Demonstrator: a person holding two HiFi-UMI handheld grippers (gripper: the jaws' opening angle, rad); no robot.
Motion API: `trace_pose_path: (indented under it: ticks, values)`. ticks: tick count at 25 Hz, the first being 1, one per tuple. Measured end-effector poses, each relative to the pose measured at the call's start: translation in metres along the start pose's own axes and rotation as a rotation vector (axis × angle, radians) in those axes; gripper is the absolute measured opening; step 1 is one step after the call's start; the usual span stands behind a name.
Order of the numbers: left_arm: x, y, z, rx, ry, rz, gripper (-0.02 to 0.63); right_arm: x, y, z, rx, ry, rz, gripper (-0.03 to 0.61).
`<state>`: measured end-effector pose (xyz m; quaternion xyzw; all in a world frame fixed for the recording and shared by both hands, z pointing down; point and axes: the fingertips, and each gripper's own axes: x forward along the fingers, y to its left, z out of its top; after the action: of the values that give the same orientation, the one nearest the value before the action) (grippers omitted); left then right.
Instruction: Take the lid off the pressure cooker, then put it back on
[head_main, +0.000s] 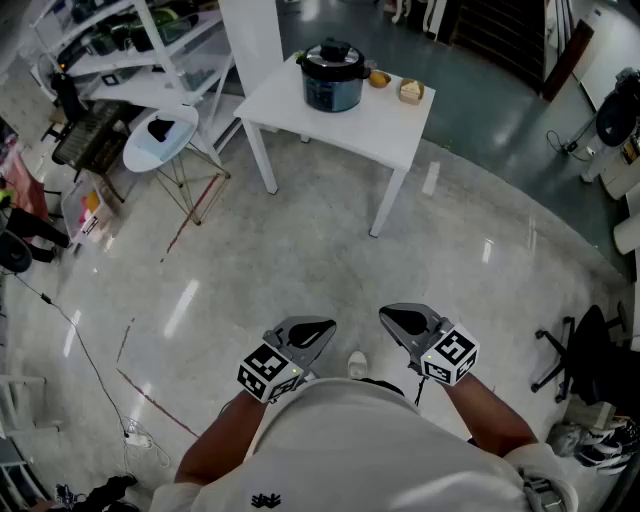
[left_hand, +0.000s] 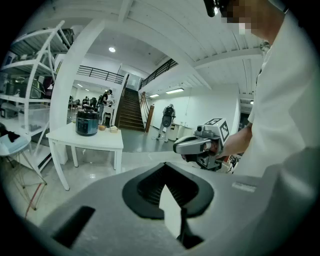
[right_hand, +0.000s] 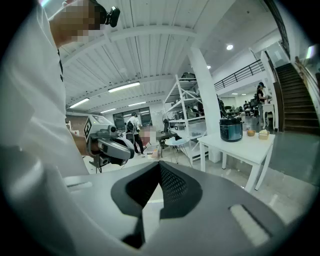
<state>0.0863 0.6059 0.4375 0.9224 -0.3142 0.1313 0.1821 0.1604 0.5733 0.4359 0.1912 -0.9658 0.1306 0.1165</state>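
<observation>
White shirt (head_main: 360, 440) fills the near edge of the head view, with bare forearms (head_main: 225, 445) reaching out from it. Left tongs (head_main: 312, 332): grey moulded plastic, marker cube (head_main: 268, 372) at the rear, jaws pressed together, nothing between them. Right tongs (head_main: 400, 322): same build, jaws also closed and empty. Both are held low in front of the body, well apart from the tabletop.

Floor (head_main: 300, 240): polished grey concrete, glossy, streaked with light reflections. A wide stretch of it lies between the person and the tabletop. A thin black cable (head_main: 75, 335) and red tape lines (head_main: 150, 397) cross it at left.

Far side, left to right:
- White tube-frame shelving rack (head_main: 150, 45), loaded.
- Round white stool (head_main: 160, 140) on thin wire legs, near the tabletop's left front leg.
- Square white pillar (head_main: 250, 40).
- White square tabletop (head_main: 385, 125) on straight legs.

Pressure cooker (head_main: 333, 85) stands near the tabletop's far left corner. It has a dark blue cylindrical body, and the black domed lid (head_main: 333, 50) is seated on top, with a knob.

Two small items (head_main: 379, 78) sit just to its right, too small to identify. Black office chair (head_main: 580, 350) at far right.
</observation>
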Motion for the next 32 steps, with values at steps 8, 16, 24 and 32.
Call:
trace_pose_path:
  ticks: [8, 16, 24, 32]
  values:
    - [0.046, -0.007, 0.022, 0.009, 0.002, 0.017, 0.006, -0.023, -0.043, 0.0, -0.008, 0.011, 0.022, 0.012]
    - [0.091, -0.003, 0.039, 0.004, -0.001, 0.053, 0.006, -0.046, -0.095, -0.006, -0.029, -0.009, 0.047, 0.103]
    - [0.118, 0.024, 0.048, -0.013, 0.013, 0.029, 0.006, -0.034, -0.151, 0.01, -0.028, -0.032, -0.003, 0.164]
    - [0.135, 0.104, 0.078, -0.008, 0.001, -0.049, 0.006, 0.021, -0.21, 0.046, -0.006, -0.022, -0.08, 0.167]
